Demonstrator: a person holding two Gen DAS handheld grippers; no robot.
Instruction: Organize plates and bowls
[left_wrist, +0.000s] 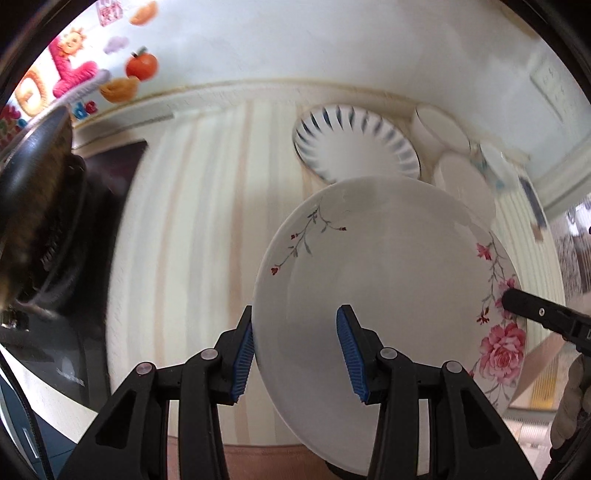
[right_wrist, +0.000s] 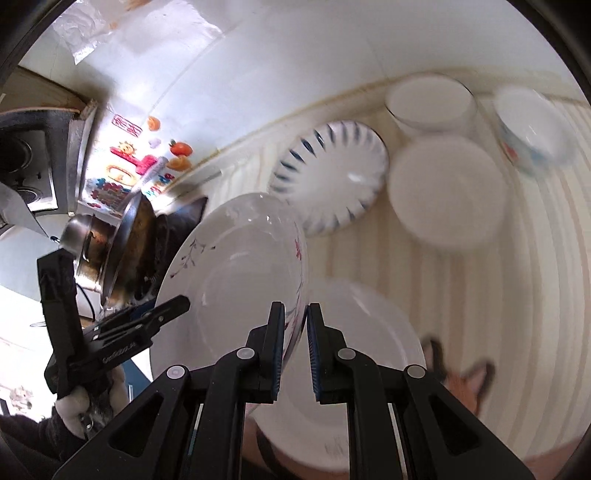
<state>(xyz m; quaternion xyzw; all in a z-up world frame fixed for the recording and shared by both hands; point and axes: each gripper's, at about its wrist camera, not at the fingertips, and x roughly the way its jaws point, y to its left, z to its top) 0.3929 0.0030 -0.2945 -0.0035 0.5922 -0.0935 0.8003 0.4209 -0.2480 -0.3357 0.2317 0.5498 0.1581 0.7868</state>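
A white plate with pink flowers (left_wrist: 388, 280) is tilted up above the striped counter; it also shows in the right wrist view (right_wrist: 236, 266). My left gripper (left_wrist: 295, 350) is open, its blue pads (left_wrist: 351, 354) astride the plate's near edge. My right gripper (right_wrist: 295, 347) is shut on the plate's rim. Under it lies another white plate (right_wrist: 354, 354). A blue-striped plate (left_wrist: 354, 144) (right_wrist: 332, 173) lies behind, with white bowls (right_wrist: 447, 192) to its right.
A pan on a dark stove (left_wrist: 40, 206) stands at the left of the counter. A patterned bowl (right_wrist: 532, 129) sits at the far right. The wall (left_wrist: 295, 40) with fruit stickers rises behind the counter.
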